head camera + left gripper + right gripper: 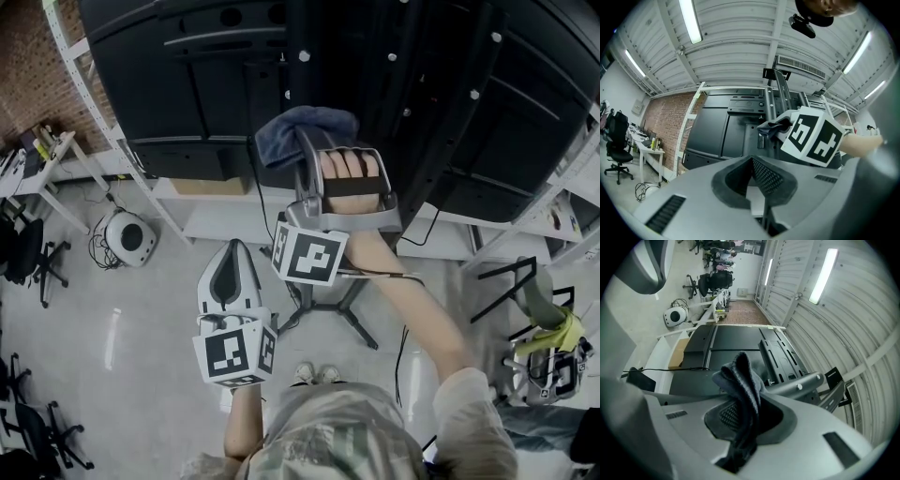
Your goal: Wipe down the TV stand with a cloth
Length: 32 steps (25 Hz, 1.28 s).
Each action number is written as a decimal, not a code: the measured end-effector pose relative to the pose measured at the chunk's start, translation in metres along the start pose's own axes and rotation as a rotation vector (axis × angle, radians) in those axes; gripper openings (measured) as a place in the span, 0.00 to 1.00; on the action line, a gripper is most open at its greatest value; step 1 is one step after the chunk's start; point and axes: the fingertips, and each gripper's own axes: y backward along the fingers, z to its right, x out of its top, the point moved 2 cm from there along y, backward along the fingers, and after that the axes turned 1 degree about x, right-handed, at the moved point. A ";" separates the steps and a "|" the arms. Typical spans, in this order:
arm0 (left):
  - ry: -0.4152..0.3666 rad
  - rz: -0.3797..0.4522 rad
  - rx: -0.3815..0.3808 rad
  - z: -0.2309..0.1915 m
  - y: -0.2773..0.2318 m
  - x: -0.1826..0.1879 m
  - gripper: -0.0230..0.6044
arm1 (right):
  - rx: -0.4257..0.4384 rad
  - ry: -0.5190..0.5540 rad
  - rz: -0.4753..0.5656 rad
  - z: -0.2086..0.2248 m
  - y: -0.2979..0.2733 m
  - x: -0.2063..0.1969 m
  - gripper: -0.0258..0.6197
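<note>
The left gripper (230, 272) hangs low at about 7 o'clock of the head view. In its own view its jaws are together with nothing between them, so it is idle.

Above it, near the centre, the right gripper (311, 155) is raised. Its jaws are clamped on a bunched blue cloth (305, 127), and in the right gripper view the fabric (740, 380) fills the gap between them and spills out ahead. The cloth sits at the black upright of the TV stand (431, 122), level with the mount bracket (797, 385). Whether it actually touches the metal I cannot tell.

I judge the wiping is under way or about to start on the upright. The next move calls for pressing the cloth flat and drawing it along the column, then working round the bolts and bracket edges where the fabric could snag.

There is open room towards 6 o'clock along the post and down to the stand's legs (328, 314). Towards 12 o'clock the dark screen backs (187, 56) crowd in. A white shelf frame (220, 223) and a cable (258, 202) lie at 9 o'clock, so sideways sweeps need care.
</note>
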 end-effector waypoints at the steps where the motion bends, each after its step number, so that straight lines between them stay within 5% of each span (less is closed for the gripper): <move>1: 0.001 0.000 0.003 -0.001 0.001 -0.001 0.06 | 0.005 -0.003 -0.001 -0.003 0.001 0.000 0.13; 32: 0.022 -0.066 0.040 -0.007 -0.008 -0.030 0.06 | 0.181 -0.043 -0.017 -0.111 0.030 -0.022 0.13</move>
